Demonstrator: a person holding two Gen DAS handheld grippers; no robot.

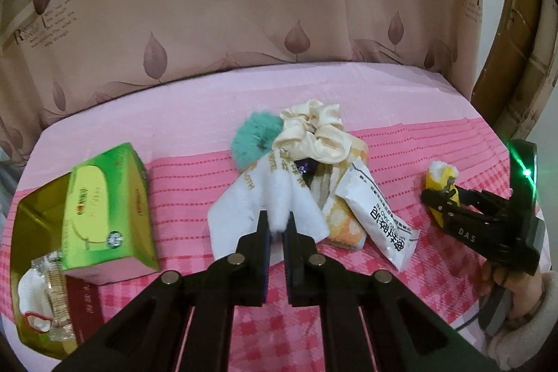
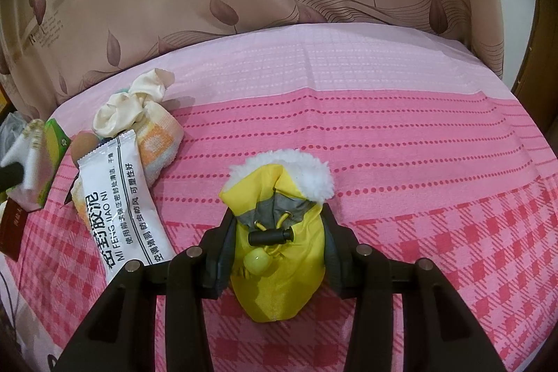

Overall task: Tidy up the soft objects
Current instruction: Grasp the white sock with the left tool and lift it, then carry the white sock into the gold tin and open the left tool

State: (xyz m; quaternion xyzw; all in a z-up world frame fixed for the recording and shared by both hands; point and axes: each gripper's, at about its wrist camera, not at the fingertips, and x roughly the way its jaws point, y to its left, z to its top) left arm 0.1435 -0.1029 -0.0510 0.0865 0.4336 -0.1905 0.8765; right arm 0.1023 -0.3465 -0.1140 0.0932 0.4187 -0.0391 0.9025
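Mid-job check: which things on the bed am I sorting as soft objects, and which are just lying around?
Job:
white cloth, in the left tool
yellow pouch, in the right tool
cream scrunchie
green pompom
orange towel

Lying about:
green box
white sachet
curtain

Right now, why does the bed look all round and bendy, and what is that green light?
Left wrist view: the fisheye lens bows the pink bedspread and darkens the corners; the green glare comes from a light on the right gripper. Right wrist view: same curved bending, soft even light, faint shadows.
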